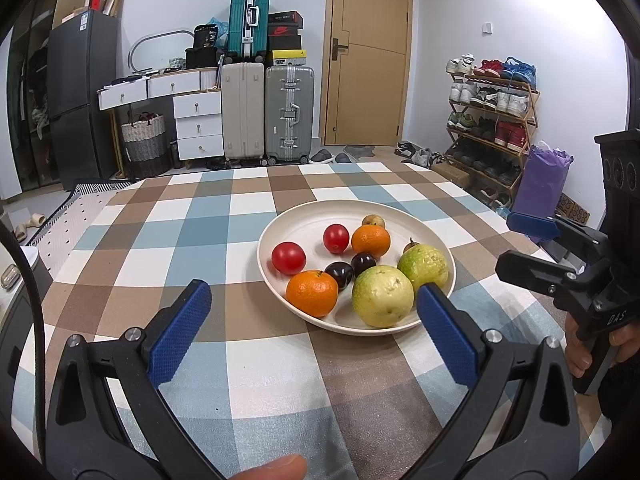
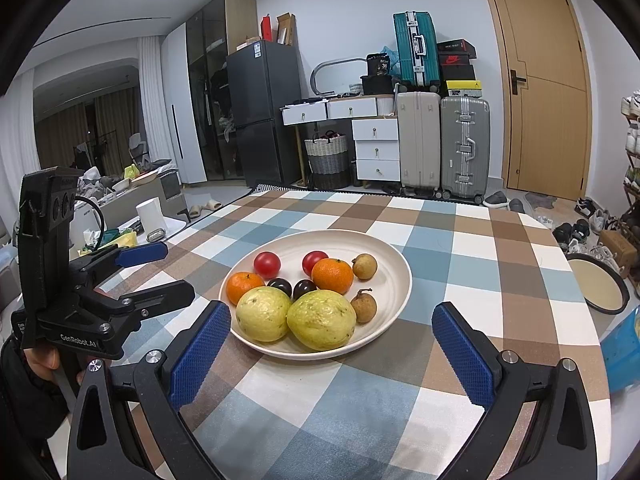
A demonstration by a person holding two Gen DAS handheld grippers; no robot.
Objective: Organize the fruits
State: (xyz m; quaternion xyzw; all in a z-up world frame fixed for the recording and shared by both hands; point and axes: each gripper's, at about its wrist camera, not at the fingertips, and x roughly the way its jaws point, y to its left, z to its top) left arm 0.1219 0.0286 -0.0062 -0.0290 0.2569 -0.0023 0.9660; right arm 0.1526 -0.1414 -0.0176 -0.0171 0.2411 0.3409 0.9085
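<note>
A cream plate (image 1: 280, 224) (image 2: 394, 268) sits mid-table on the checked cloth. It holds two yellow-green guavas (image 1: 382, 296) (image 2: 320, 320), two oranges (image 1: 312, 293) (image 2: 333, 276), two red tomatoes (image 1: 288, 257) (image 2: 267, 263), two dark plums (image 1: 339, 274) (image 2: 279, 287) and two small brown longans (image 1: 373, 221) (image 2: 364, 266). My left gripper (image 1: 314, 316) stands open just short of the plate's near rim, empty. My right gripper (image 2: 331, 332) is open too, its fingers either side of the plate's near edge, holding nothing. Each gripper shows at the side of the other's view.
A dark-rimmed tray (image 2: 598, 284) and a blue container (image 2: 622, 348) lie at the table's right edge. Suitcases (image 1: 288, 114), white drawers (image 1: 198, 124), a fridge (image 1: 80, 92), a shoe rack (image 1: 490, 120) and a wooden door (image 1: 370, 52) stand beyond the table. A hand (image 1: 592, 344) grips the right tool.
</note>
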